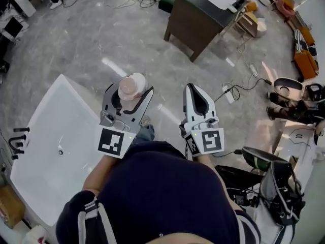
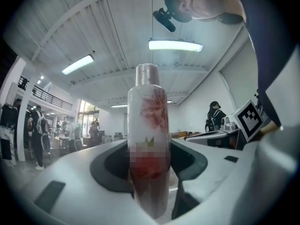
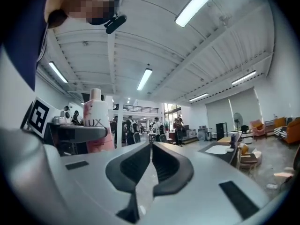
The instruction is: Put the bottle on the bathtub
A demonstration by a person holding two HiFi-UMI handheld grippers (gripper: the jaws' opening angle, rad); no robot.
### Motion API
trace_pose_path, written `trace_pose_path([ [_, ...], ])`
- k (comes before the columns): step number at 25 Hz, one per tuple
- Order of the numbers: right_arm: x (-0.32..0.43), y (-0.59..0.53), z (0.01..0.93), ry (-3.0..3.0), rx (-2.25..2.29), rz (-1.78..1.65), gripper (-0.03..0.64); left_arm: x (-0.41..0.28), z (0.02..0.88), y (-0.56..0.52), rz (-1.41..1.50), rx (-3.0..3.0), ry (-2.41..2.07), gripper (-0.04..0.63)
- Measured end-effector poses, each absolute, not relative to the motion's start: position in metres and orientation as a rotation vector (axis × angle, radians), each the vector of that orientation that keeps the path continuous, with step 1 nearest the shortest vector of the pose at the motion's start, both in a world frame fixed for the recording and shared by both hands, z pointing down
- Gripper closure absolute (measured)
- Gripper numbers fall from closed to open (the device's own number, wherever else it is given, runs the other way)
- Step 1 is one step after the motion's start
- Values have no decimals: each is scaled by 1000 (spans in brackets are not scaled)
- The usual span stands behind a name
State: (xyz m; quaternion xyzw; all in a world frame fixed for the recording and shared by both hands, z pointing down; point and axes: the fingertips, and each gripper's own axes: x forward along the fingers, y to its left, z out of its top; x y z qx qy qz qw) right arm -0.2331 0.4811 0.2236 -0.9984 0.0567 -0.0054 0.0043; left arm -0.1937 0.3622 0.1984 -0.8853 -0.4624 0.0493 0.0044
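A white bottle with pink flower print (image 1: 131, 85) stands upright between the jaws of my left gripper (image 1: 130, 93), which is shut on its lower body. The left gripper view shows the bottle (image 2: 149, 135) rising from the dark pads, cap up. The white bathtub (image 1: 49, 117) lies on the floor to the left, below and beside the held bottle. My right gripper (image 1: 193, 88) hovers to the right at the same height, its jaws shut with nothing in them (image 3: 151, 150). The right gripper view also catches the bottle (image 3: 97, 125) to its left.
A black tap fitting (image 1: 17, 139) sits at the bathtub's left edge and a drain (image 1: 60, 152) in its floor. A dark wooden table (image 1: 201, 13) stands ahead. A power strip (image 1: 228, 93) with cables lies to the right, and bags (image 1: 277, 187) crowd the floor there.
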Motion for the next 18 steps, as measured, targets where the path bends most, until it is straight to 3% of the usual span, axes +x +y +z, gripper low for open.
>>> trace_pose_path([
  [18, 25, 401, 227, 1138, -2888, -29, 586, -27, 207, 280, 80, -3045, -510, 356],
])
